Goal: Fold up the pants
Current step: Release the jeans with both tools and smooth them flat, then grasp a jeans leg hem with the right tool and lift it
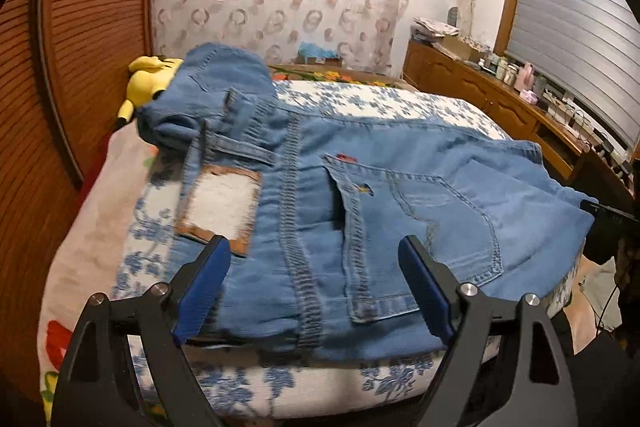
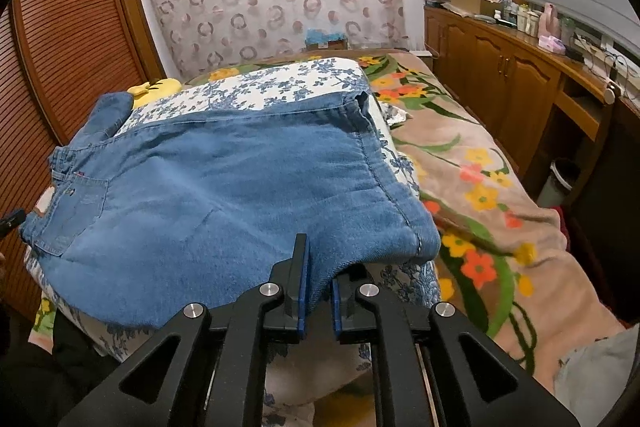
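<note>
pants point(image 2: 224, 187) on cushion point(image 2: 280, 87) | plush toy point(image 1: 146, 85) behind (partly under waistband) | cabinets point(image 2: 500, 67) right

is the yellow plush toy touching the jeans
Touching. In the left wrist view the jeans lie with their bunched far end draped straight over the yellow plush toy, with no gap between them.

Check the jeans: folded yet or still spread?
Folded over: the jeans lie doubled on the blue-flowered quilt, layered edges stacked at the near side.
</note>
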Motion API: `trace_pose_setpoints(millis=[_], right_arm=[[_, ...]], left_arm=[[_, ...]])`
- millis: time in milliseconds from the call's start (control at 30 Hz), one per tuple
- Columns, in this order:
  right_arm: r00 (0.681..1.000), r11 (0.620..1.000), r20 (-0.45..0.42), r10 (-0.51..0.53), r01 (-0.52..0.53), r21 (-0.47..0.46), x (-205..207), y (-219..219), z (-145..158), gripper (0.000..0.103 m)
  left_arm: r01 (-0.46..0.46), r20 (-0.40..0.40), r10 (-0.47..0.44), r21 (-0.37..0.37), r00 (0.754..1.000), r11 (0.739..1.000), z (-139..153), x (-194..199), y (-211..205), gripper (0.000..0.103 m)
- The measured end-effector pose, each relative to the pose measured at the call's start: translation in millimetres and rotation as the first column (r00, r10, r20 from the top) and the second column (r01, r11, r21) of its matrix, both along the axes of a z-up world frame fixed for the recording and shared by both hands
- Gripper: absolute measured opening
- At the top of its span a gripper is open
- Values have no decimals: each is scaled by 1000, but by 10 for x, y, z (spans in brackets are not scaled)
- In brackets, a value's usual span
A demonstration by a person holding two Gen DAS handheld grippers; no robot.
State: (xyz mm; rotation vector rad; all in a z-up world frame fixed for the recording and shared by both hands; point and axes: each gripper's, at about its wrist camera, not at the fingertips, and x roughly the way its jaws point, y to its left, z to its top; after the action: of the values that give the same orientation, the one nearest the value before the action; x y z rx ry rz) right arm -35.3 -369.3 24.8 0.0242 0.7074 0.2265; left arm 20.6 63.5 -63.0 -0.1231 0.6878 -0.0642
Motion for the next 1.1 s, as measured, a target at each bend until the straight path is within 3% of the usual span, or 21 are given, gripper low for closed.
trace_pose_setpoints(millis=[400, 467, 533, 733, 900, 933, 1033, 1067, 1100], right_arm=[[997, 996, -70, -42, 47, 70, -9, -113, -88, 23], [994, 995, -84, -70, 76, 63, -15, -108, -86, 37], [990, 993, -93, -106, 111, 49, -14, -136, -76, 42], [986, 984, -62, -154, 159, 86, -8, -290, -12, 42], [990, 989, -45, -136, 139, 58, 21, -181, -36, 42], [990, 989, -39, -136, 138, 52, 23, -188, -43, 42], [991, 991, -19, -130, 131, 41, 26, -206, -35, 20], [992, 991, -12, -125, 126, 44, 22, -212, -22, 7], [993, 992, -5, -115, 115, 51, 25, -213, -7, 4]], left_arm=[[45, -24, -43, 64, 999, 997, -135, 84, -353, 86], [46, -23, -45, 67, 999, 997, -138, 86, -360, 86], [59, -21, -58, 42, 998, 997, -134, 78, -358, 86], [70, -18, -69, 46, 997, 997, -129, 80, -399, 86], [74, -15, -73, 49, 997, 996, -109, 77, -445, 86], [74, -14, -74, 50, 997, 996, -105, 93, -459, 86], [76, -11, -75, 50, 997, 996, -102, 75, -460, 86], [75, -9, -75, 51, 997, 996, -96, 66, -466, 86], [75, -9, -75, 52, 997, 996, -91, 69, -481, 86]])
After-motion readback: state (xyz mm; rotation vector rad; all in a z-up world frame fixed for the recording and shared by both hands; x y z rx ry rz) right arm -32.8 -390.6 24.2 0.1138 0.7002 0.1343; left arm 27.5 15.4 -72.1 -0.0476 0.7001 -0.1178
